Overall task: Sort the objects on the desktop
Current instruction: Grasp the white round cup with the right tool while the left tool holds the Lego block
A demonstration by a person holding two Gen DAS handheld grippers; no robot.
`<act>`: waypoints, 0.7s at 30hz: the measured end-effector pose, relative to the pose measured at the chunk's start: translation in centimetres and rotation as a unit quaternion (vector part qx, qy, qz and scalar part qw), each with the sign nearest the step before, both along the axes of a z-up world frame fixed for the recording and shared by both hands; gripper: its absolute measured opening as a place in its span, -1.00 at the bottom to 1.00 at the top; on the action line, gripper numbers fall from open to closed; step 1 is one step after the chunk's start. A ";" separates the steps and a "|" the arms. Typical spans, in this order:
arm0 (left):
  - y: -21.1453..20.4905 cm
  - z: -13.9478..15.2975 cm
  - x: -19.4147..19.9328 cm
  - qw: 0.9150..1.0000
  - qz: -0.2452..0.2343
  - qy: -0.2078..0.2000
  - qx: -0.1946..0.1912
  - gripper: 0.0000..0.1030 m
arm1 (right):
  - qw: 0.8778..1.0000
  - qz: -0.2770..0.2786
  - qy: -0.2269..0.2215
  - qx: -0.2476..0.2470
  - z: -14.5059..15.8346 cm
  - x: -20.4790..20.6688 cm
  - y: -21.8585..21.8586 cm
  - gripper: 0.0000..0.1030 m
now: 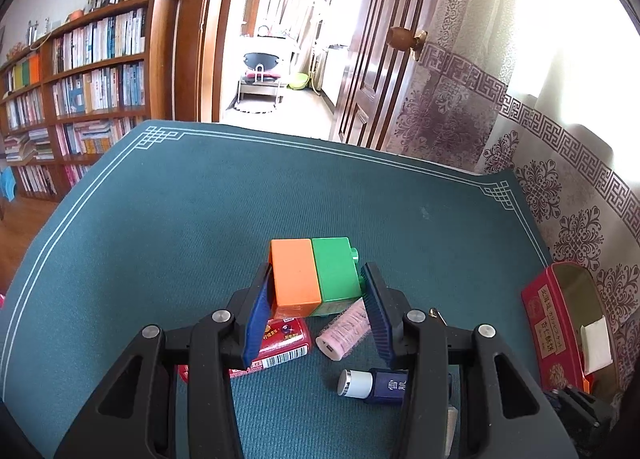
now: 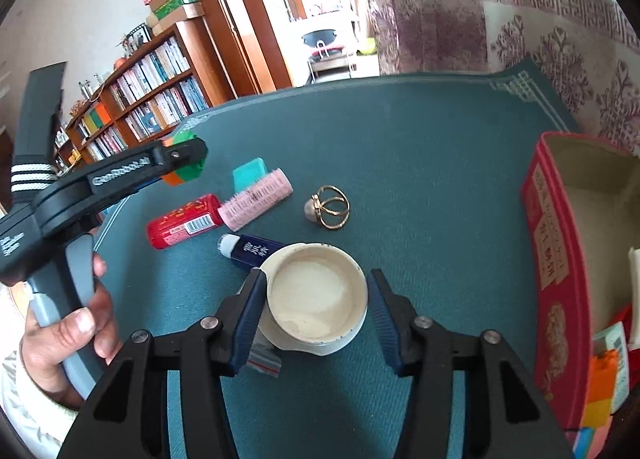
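Note:
My left gripper (image 1: 318, 269) is shut on an orange and green block (image 1: 316, 275), one pad on each side. In the right wrist view that gripper (image 2: 188, 163) holds the block (image 2: 186, 176) above the green mat (image 2: 420, 163), with a person's hand on its handle. My right gripper (image 2: 317, 275) stands around a white round cup (image 2: 318, 301) on the mat. Its left pad touches the cup's wall. A narrow gap shows between the right pad and the rim. The jaws are open.
On the mat lie a red pack (image 2: 184, 221), a pink hair roller (image 2: 256, 197), a blue tube with a white cap (image 2: 250, 249), a teal block (image 2: 249, 172) and a gold ring (image 2: 330, 206). A red open box (image 2: 556, 259) holding coloured items stands at the right. A small plastic bag (image 2: 264, 361) lies under the cup.

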State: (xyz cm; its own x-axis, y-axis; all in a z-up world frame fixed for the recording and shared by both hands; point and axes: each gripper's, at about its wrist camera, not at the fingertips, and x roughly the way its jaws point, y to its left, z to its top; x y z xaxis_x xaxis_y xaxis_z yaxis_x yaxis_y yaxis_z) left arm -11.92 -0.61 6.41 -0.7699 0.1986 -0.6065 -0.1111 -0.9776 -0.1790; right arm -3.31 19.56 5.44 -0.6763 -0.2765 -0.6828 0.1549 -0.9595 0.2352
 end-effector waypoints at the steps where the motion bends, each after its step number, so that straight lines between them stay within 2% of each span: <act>1: 0.0 0.1 0.1 1.000 -0.001 0.002 -0.001 -0.08 | 1.000 -0.002 0.005 0.003 0.2 0.3 0.0 0.08; 21: 2.9 1.0 2.3 0.999 -0.028 0.030 -0.023 -0.08 | 0.994 -0.079 0.072 0.033 4.5 5.4 3.7 0.08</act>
